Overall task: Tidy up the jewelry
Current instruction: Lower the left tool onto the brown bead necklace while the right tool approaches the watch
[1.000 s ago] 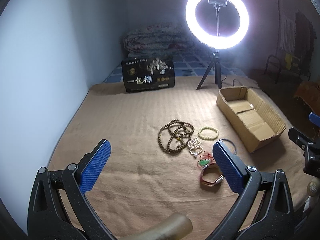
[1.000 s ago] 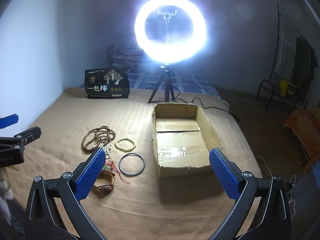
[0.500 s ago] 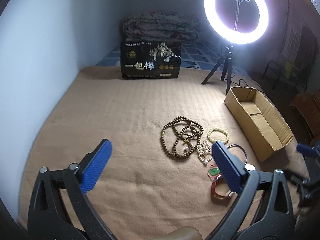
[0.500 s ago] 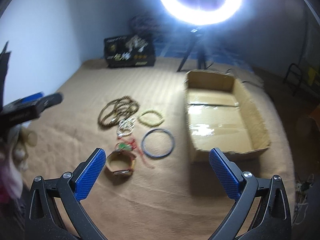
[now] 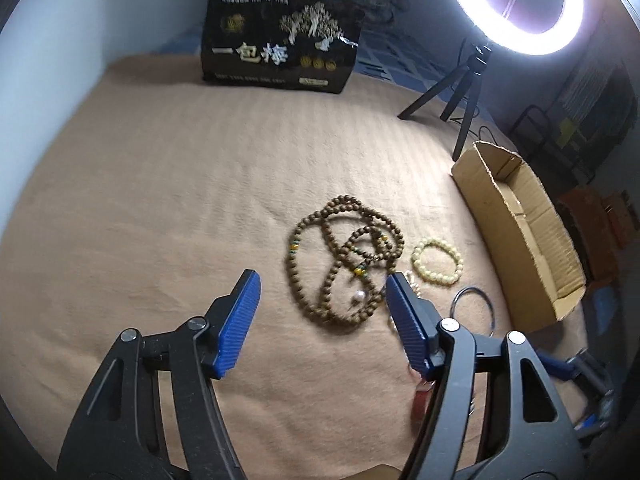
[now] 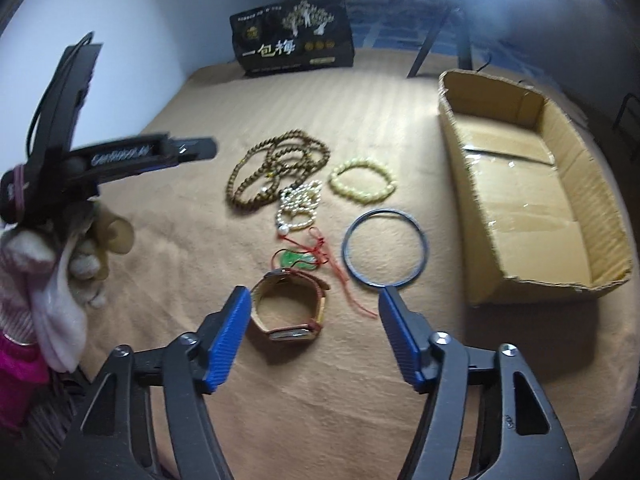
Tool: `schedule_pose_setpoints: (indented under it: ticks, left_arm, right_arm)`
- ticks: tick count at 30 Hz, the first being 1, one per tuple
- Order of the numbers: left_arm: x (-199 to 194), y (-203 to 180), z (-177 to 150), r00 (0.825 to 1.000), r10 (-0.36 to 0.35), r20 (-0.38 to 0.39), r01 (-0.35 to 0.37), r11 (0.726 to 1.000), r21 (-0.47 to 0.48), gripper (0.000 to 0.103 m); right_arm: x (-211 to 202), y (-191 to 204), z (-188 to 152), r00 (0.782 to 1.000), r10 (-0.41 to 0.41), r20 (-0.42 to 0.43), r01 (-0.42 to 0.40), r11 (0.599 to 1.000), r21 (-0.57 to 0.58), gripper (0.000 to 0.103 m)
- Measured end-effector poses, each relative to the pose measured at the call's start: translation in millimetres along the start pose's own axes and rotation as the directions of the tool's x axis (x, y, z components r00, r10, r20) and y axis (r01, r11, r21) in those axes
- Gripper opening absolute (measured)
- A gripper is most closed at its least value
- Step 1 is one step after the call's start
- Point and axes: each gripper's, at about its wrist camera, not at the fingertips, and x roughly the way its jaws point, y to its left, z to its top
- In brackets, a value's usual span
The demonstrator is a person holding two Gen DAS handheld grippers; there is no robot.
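Jewelry lies loose on the tan blanket (image 6: 320, 420) — a brown bead necklace (image 5: 344, 264), a pearl strand (image 6: 299, 205), a yellow bead bracelet (image 6: 363, 181), a dark bangle (image 6: 385, 251), a green pendant on red cord (image 6: 298, 260) and a leather-strap watch (image 6: 289, 307). The cardboard box (image 6: 532, 216) (nothing inside it) sits just right of them. Left gripper (image 5: 322, 312) hovers with jaws spread and empty near the necklace — right gripper (image 6: 314, 330) likewise spread and empty, over the watch.

Both grippers lowered toward the jewelry; left gripper (image 5: 320, 286); right gripper (image 6: 314, 300).
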Motion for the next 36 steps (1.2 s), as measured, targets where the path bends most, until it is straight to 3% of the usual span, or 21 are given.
schedule_pose_setpoints:
  ticks: [4,20,24,32,36]
  left_arm:
    - [16.3,-3.7,11.1,0.999,-0.003,-0.033,0.003,1.000,0.003,0.068]
    - [87.2,7.8,33.5,0.982,-0.026,-0.188,0.006,0.994,-0.105,0.075]
    - [93.5,-0.4,32.9,0.981,0.007,-0.192,-0.020,0.998,-0.066,0.075]
    - [96.3,-17.6,33.8,0.977,-0.034,-0.209,0.025,0.999,-0.046,0.075]
    - [101.5,-22.9,31.0,0.978,0.017,-0.208,-0.018,1.000,-0.004,0.075]
  right_arm:
    - [10.2,4.8,1.7,0.999,0.020,-0.027,-0.020,1.000,0.005,0.055]
    - [29.8,4.5,2.9,0.996,0.054,-0.078,-0.051,0.998,0.035,0.055]
    - [33.5,5.3,4.2,0.995,0.043,-0.084,-0.041,0.999,0.025,0.055]
    - [40.3,6.6,5.4,0.994,0.035,-0.101,-0.033,0.999,0.018,0.055]
    - [44.3,6.6,5.5,0.993,0.026,-0.117,-0.025,1.000,0.012,0.045]
